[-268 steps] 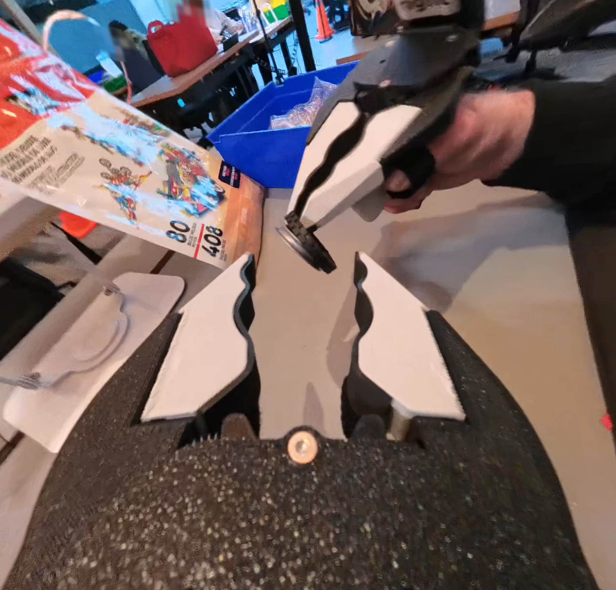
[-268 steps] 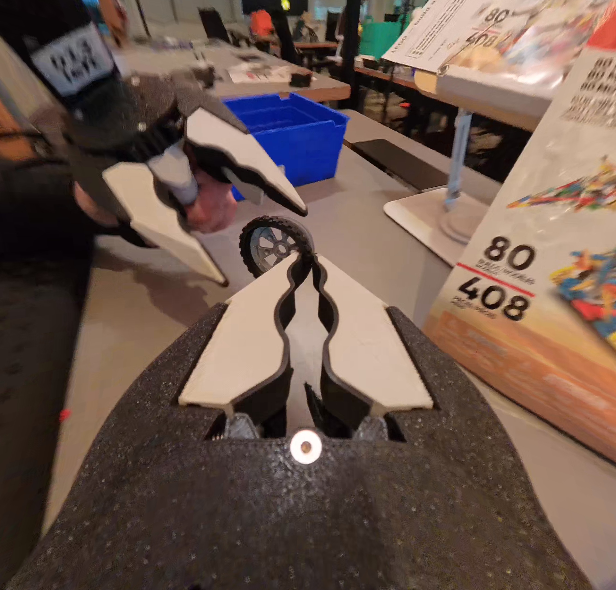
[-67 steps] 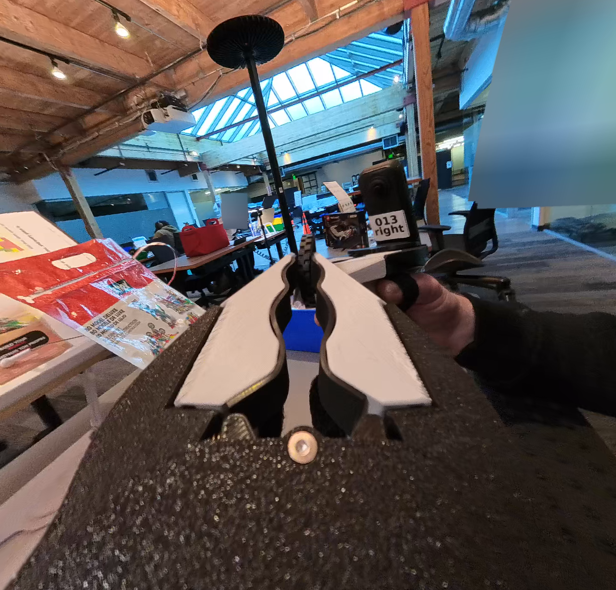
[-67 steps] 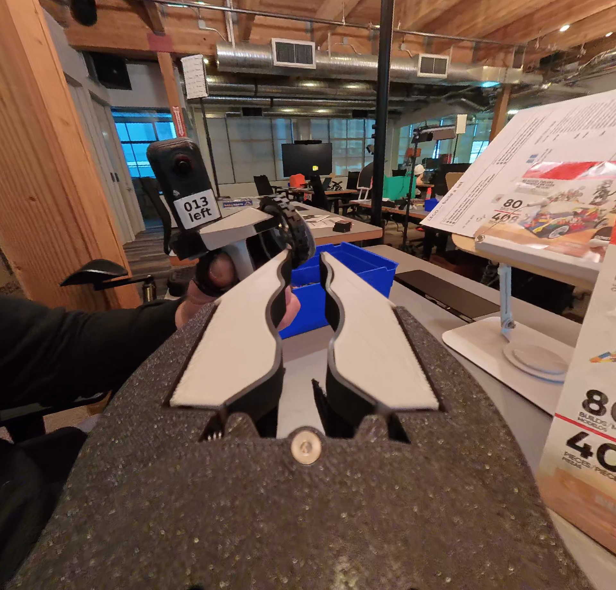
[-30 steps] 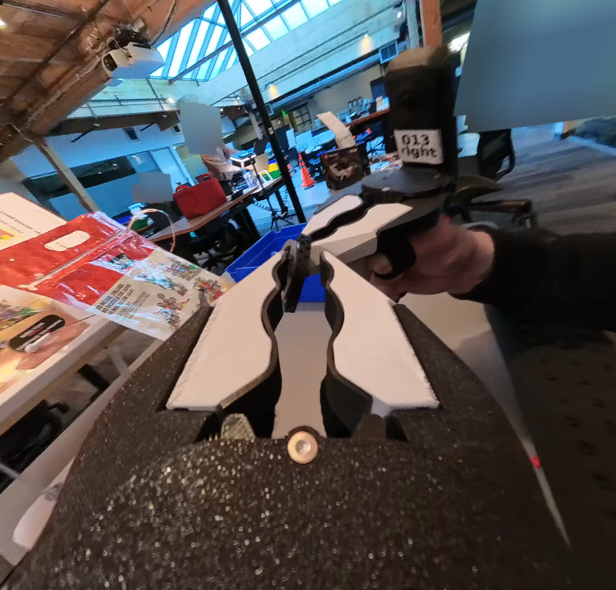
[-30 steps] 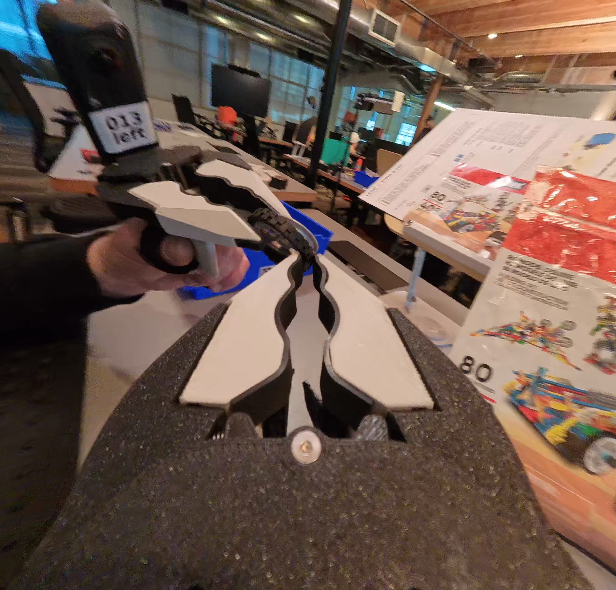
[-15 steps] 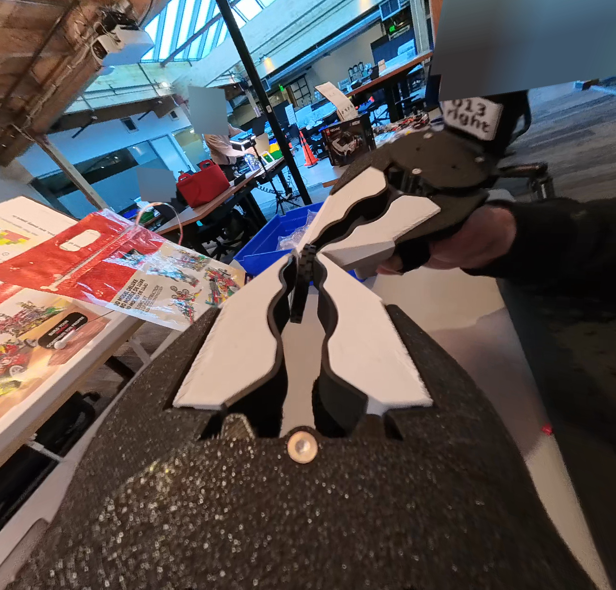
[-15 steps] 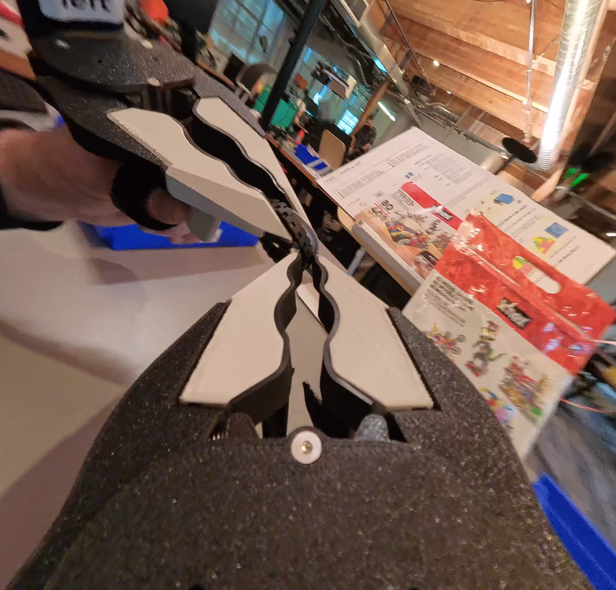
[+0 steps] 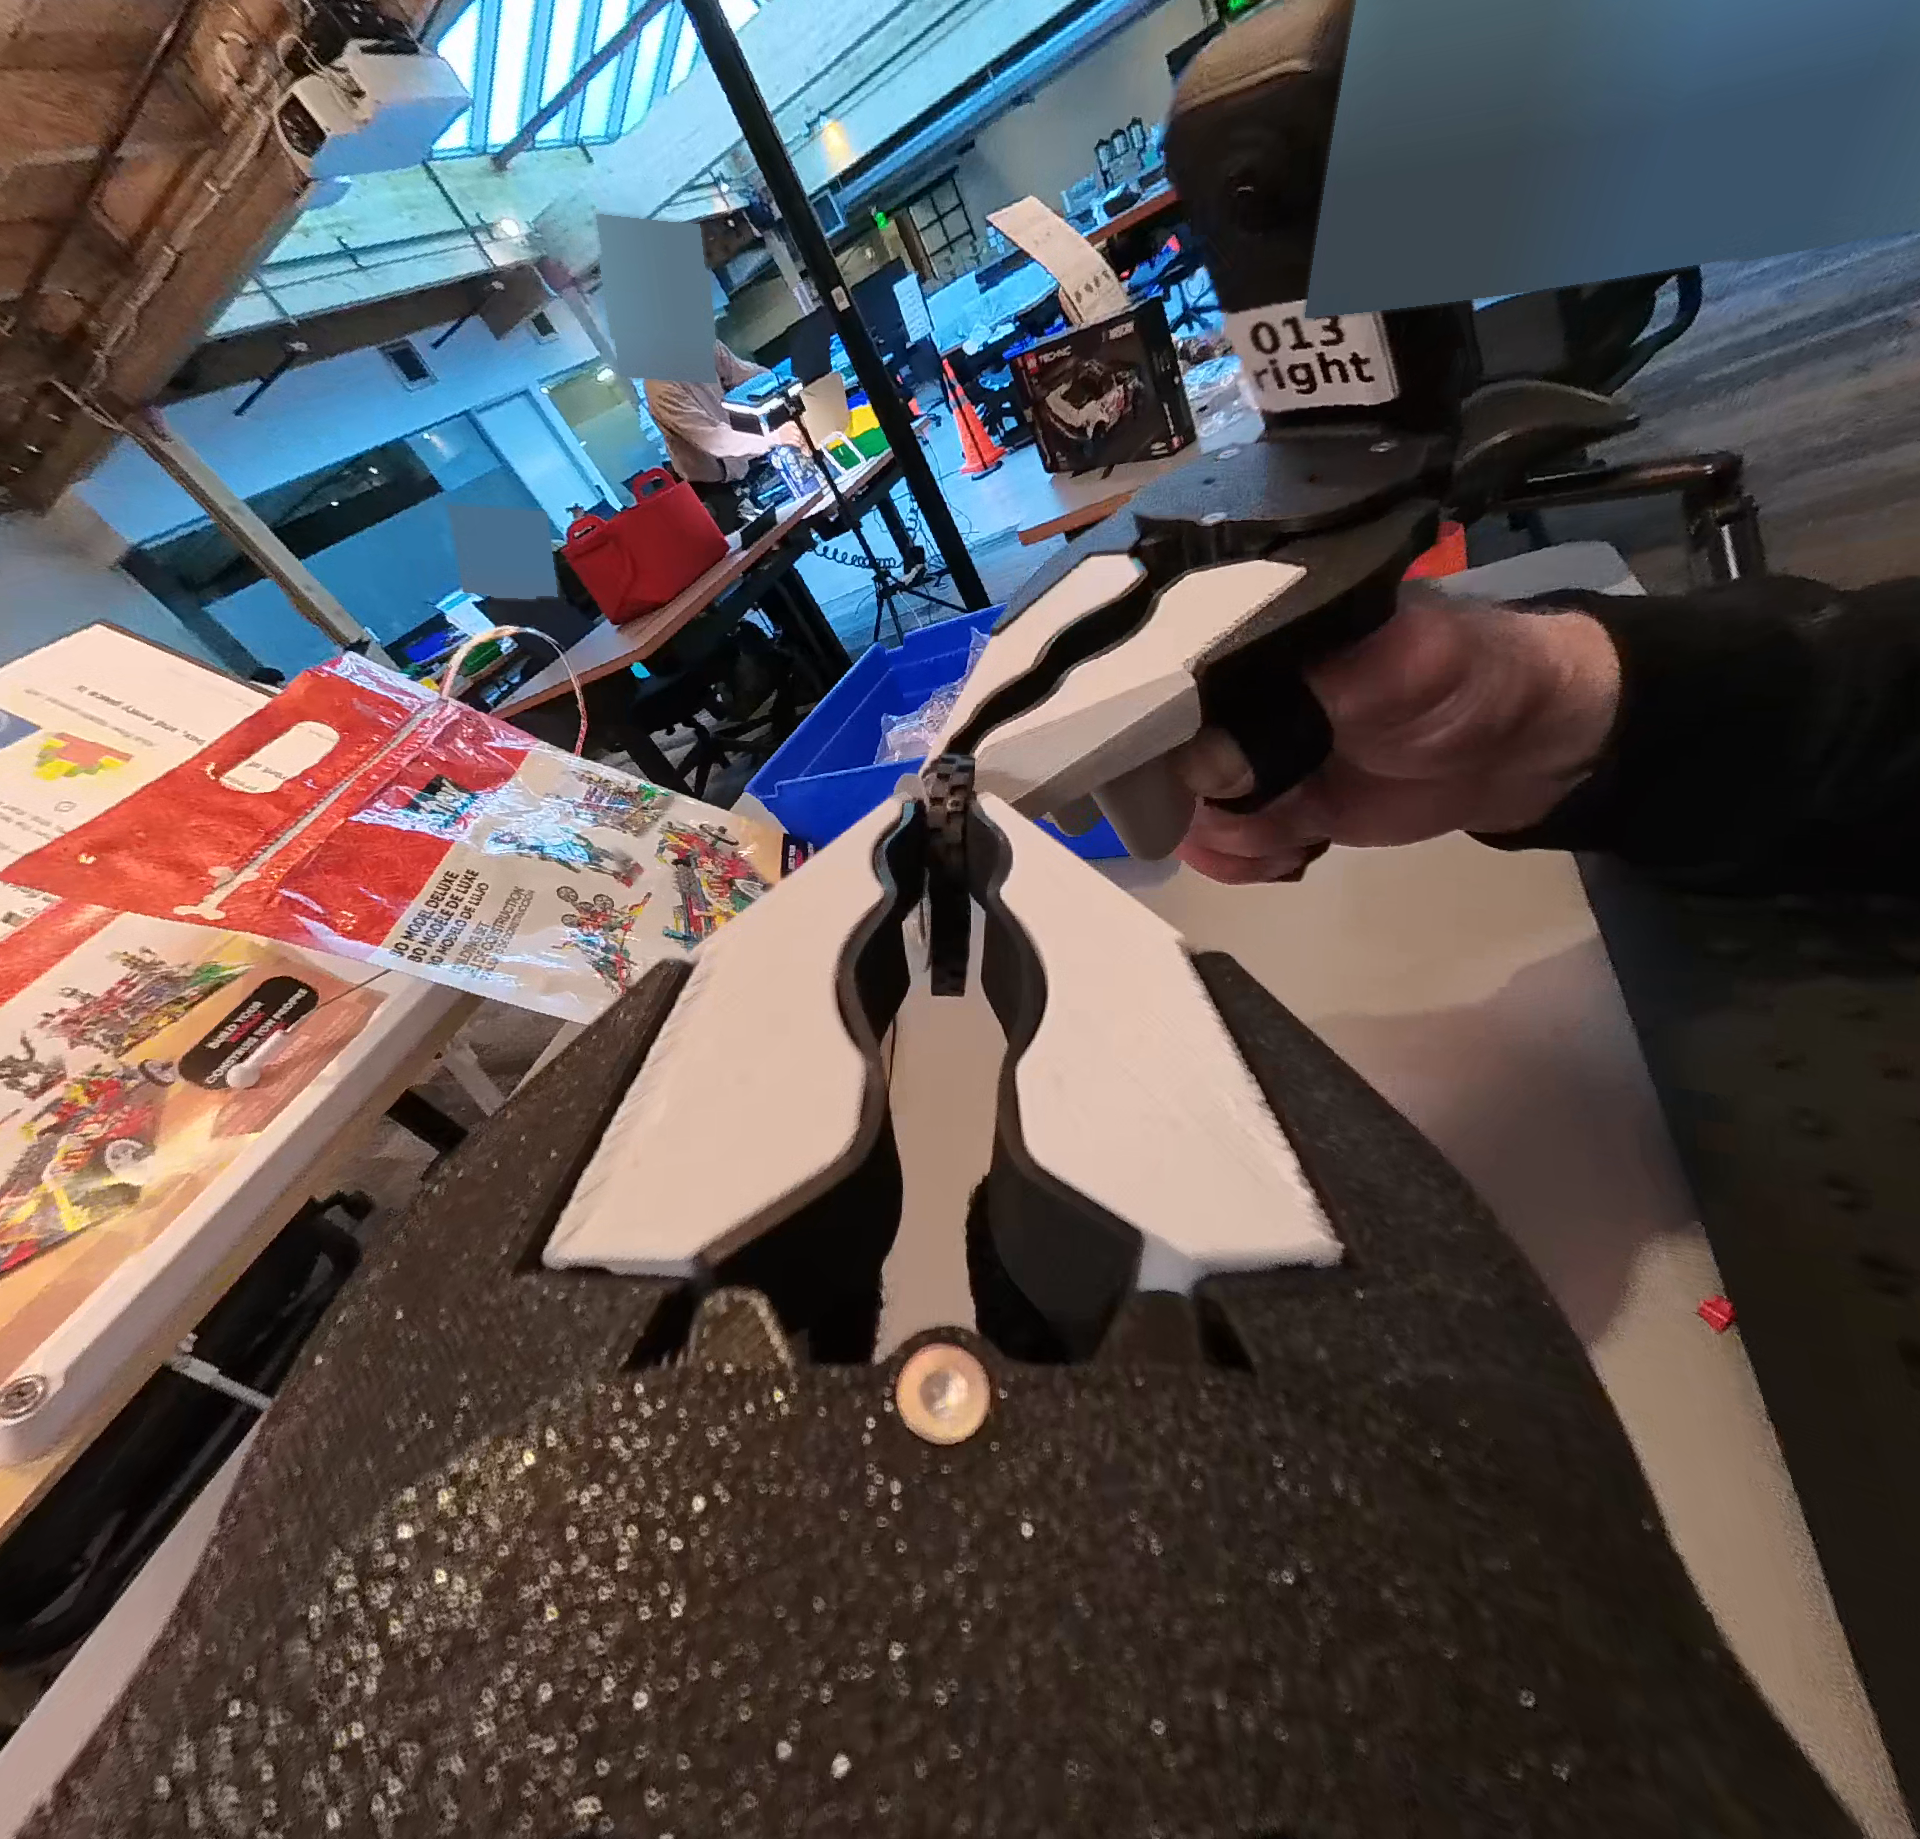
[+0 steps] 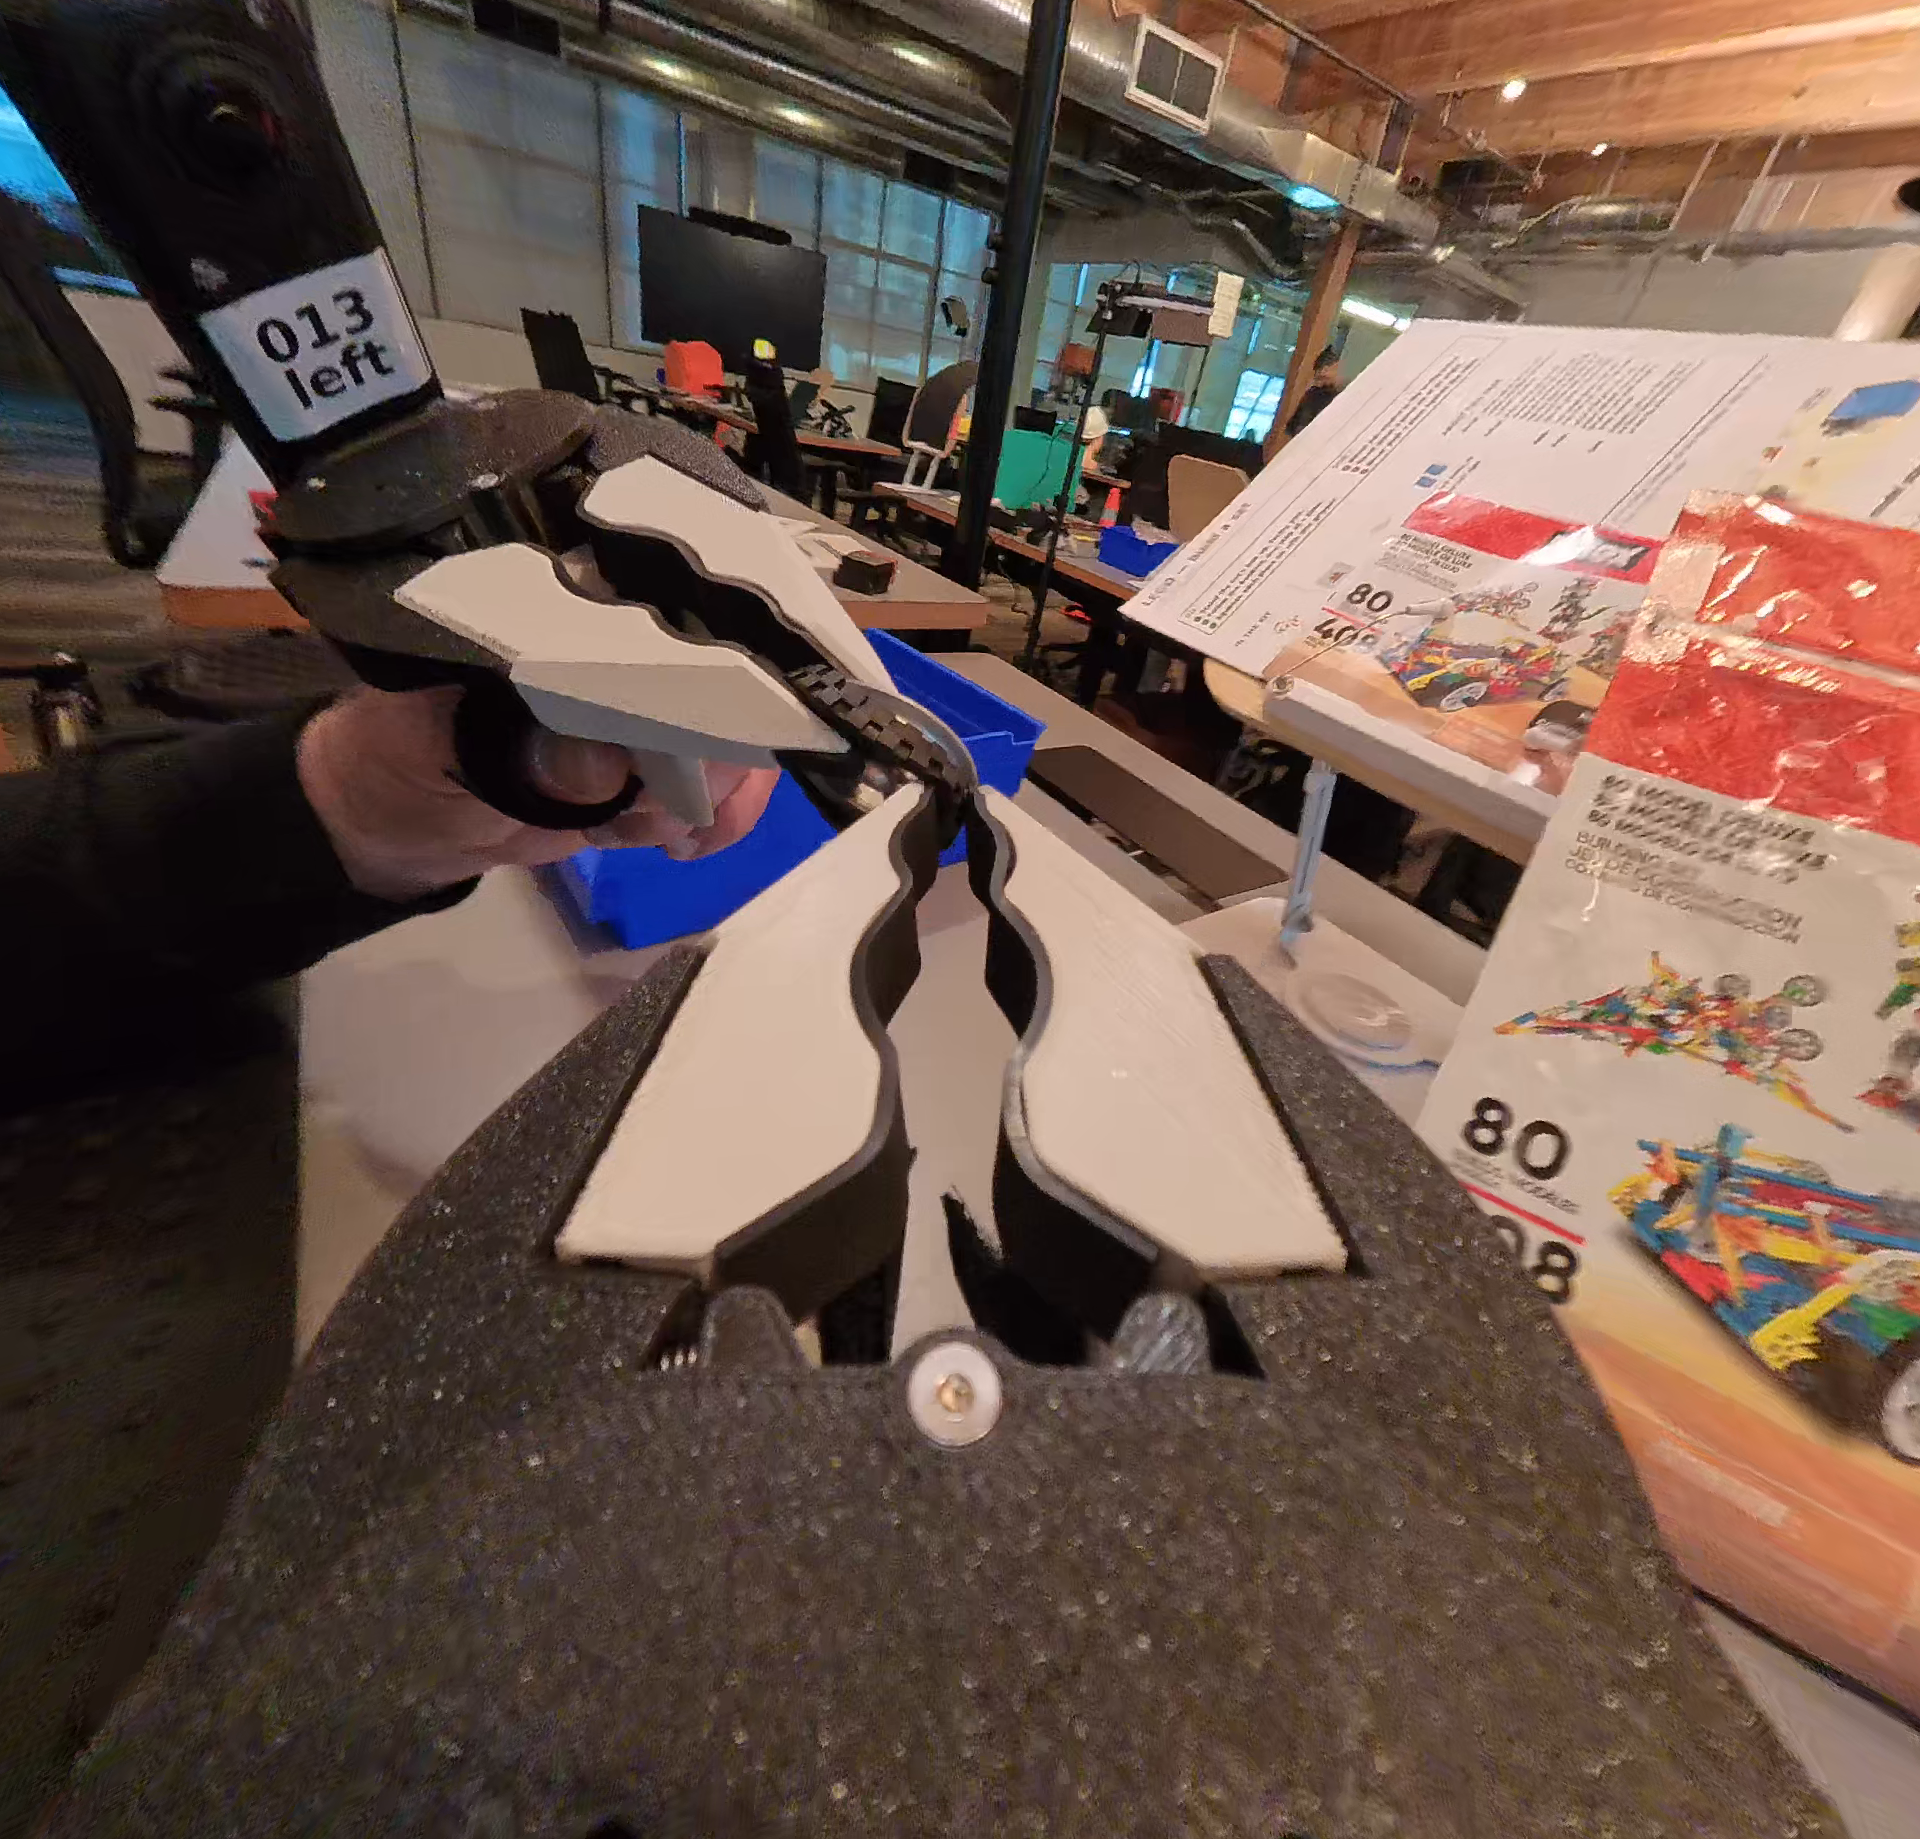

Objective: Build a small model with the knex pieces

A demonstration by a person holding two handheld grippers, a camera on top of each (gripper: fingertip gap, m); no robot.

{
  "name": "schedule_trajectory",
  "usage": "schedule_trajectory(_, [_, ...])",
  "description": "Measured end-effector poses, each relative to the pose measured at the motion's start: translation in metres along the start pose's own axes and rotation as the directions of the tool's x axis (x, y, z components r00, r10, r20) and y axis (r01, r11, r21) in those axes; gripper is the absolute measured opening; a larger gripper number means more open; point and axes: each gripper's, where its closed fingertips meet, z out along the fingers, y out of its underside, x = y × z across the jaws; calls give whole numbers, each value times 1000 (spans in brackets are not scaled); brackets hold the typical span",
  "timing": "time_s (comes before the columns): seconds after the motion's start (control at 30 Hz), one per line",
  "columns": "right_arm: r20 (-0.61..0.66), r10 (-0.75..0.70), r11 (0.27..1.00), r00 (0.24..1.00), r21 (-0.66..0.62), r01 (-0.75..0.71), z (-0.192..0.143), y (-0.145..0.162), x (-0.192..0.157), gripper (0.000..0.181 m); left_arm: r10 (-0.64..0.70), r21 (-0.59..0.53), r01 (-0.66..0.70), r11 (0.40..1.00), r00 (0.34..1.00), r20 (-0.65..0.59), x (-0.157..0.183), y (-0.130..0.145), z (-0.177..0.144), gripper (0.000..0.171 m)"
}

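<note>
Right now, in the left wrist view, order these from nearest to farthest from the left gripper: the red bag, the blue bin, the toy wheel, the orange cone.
1. Toy wheel: clamped between the left gripper fingertips.
2. Blue bin: on the table just behind the tips.
3. Red bag: on a farther desk, left.
4. Orange cone: on the floor, far back.

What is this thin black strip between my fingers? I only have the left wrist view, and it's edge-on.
Observer: The right wrist view shows its curve. It's a toy wheel with a black treaded tyre, and the left gripper is shut on it.
Operator: Is the right gripper touching it?
Observer: Yes. The right gripper is shut on the tyre's edge, tip to tip with yours.
Operator: Anything beyond it?
Observer: A slim stand on the table props up the tilted instruction board.
</note>
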Motion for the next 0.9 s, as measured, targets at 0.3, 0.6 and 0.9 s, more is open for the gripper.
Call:
schedule_trajectory(0.3, [79, 166, 985, 983, -66, -161, 2, 19, 7, 5, -219, -5, 220, 976, 970, -107, -2, 16, 7, 3])
schedule_trajectory(0.6, [347, 317, 948, 883, -100, -301, -8, 28, -10, 5, -289, 3, 303, 953, 911, -293, 16, 18, 2, 5])
schedule_trajectory(0.9, [532, 394, 917, 749, -169, -362, -18, 31, -34, 6, -277, -14, 300, 954, 860, -428, 34, 13, -8, 4])
